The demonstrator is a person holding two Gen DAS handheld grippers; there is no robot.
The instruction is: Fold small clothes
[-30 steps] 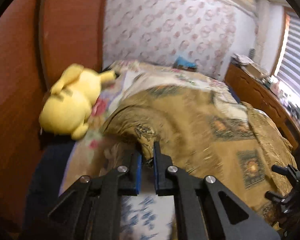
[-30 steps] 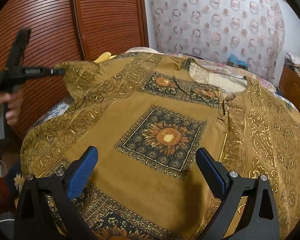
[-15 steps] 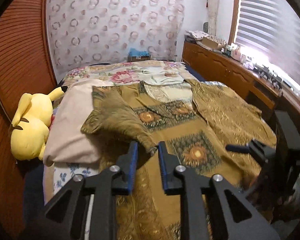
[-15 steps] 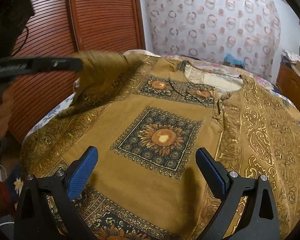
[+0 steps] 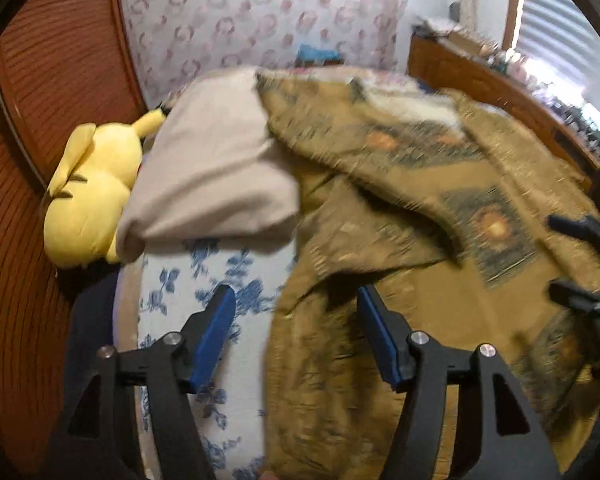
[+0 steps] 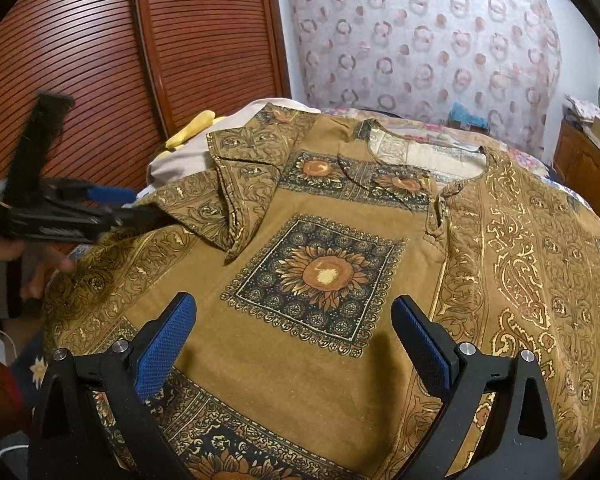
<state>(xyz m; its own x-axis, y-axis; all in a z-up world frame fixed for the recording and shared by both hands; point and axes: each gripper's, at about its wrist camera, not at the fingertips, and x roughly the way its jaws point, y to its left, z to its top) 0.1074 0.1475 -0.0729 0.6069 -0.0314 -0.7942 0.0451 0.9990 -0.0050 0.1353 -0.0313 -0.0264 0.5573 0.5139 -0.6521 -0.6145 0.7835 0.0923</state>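
A mustard-brown tunic (image 6: pixel 340 280) printed with sunflower squares lies spread front-up over the bed (image 5: pixel 220 292), filling most of the right wrist view. Its sleeve (image 6: pixel 244 176) at about ten o'clock from the central sunflower panel is folded inward, lying on the chest with the cuff pointing toward the panel.

The left gripper (image 5: pixel 296 332) has its jaws opening, blue pads apart, with the tunic's side edge running between them; the pads do not appear to press on the cloth, though that view is smeared by motion. In the right wrist view it comes in from nine o'clock, just beside the folded sleeve, carried by a hand (image 6: pixel 28 264).

The right gripper (image 6: pixel 294 344) hangs at six o'clock over the lower front of the tunic, jaws wide and holding nothing. In the left wrist view its black fingers show at three o'clock.

At ten o'clock in the left wrist view, a beige pillow (image 5: pixel 212 168) rests on the blue-flowered sheet, with a yellow plush toy (image 5: pixel 92 192) against its left side, by the reddish slatted doors (image 6: pixel 100 60).
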